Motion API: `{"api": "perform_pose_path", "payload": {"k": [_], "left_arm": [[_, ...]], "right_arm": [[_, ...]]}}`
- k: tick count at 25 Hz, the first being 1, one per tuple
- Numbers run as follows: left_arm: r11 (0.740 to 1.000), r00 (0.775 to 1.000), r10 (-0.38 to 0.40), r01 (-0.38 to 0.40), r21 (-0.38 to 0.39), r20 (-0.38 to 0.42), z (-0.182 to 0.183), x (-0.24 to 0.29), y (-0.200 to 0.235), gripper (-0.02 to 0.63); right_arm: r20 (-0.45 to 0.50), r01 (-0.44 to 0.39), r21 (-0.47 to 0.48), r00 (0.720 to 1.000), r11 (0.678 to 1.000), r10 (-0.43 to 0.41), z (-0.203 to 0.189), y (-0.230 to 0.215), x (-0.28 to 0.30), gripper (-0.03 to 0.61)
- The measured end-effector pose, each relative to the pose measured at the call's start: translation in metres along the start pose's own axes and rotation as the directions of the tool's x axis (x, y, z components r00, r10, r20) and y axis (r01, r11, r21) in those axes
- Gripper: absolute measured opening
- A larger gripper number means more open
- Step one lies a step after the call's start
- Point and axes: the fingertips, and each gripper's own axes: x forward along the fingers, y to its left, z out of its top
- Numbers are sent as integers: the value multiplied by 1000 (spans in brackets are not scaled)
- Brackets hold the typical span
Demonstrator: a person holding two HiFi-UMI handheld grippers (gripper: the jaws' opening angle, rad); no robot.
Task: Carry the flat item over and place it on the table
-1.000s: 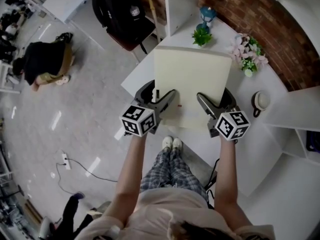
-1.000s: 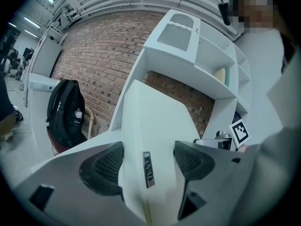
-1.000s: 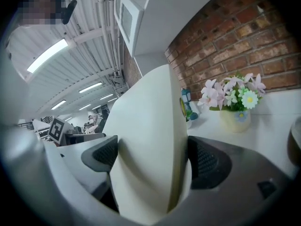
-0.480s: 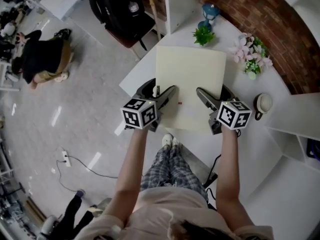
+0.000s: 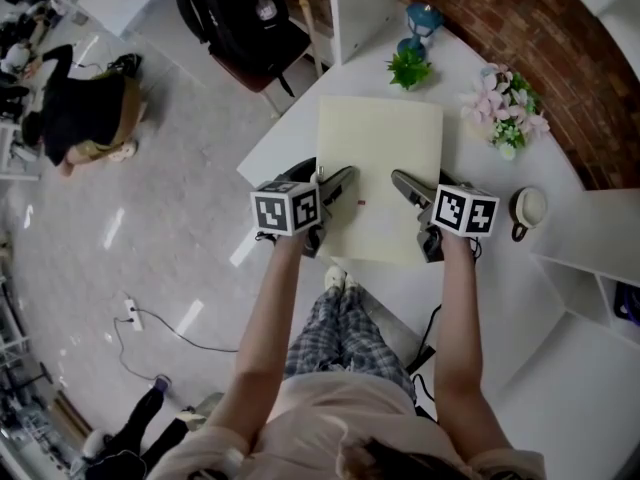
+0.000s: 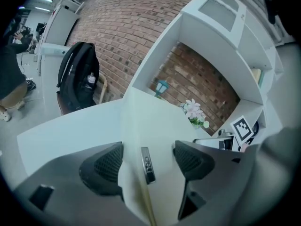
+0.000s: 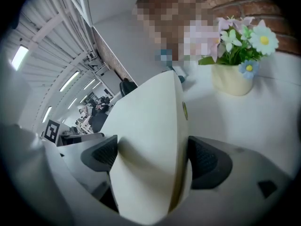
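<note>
A flat cream-coloured sheet-like item [image 5: 380,163] lies level over the white table [image 5: 290,133], and I cannot tell whether it touches the top. My left gripper [image 5: 335,190] is shut on its near left edge. My right gripper [image 5: 412,196] is shut on its near right edge. In the left gripper view the item [image 6: 150,121] runs between the dark pads [image 6: 107,166], with a small metal clasp [image 6: 146,165] on it. The right gripper view has the item [image 7: 150,126] bulging between the right gripper's [image 7: 151,157] pads.
A small green plant [image 5: 408,68] and a blue stand [image 5: 418,20] sit beyond the item. A flower vase [image 5: 507,116] and a cup [image 5: 527,208] stand to its right. White shelves [image 5: 600,238] flank the right. A backpack on a chair [image 5: 240,18] and a crouching person [image 5: 85,108] are to the left.
Both grippers and the item have moved forward and down over the table, so the item looks smaller. The grippers stay shut on it.
</note>
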Motion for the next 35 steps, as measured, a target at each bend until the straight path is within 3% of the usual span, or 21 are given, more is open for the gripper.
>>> {"api": "perform_pose_path", "payload": {"k": [7, 14, 21, 29, 35], "left_arm": [[997, 994, 42, -47, -53, -97, -21, 16, 12, 339], [997, 992, 44, -52, -64, -116, -23, 17, 14, 341], [997, 994, 44, -51, -66, -105, -21, 17, 13, 342], [998, 994, 64, -66, -13, -86, -12, 5, 11, 341], [997, 997, 62, -64, 48, 40, 9, -24, -3, 339]], "right_arm": [[-74, 51, 28, 996, 998, -49, -16, -15, 14, 471], [-86, 58, 35, 995, 998, -55, -18, -16, 15, 472], [-81, 53, 36, 995, 998, -50, -17, -16, 14, 472], [-31, 58, 9, 998, 998, -58, -7, -10, 1, 472], [104, 49, -8, 993, 999, -48, 15, 4, -37, 471]]}}
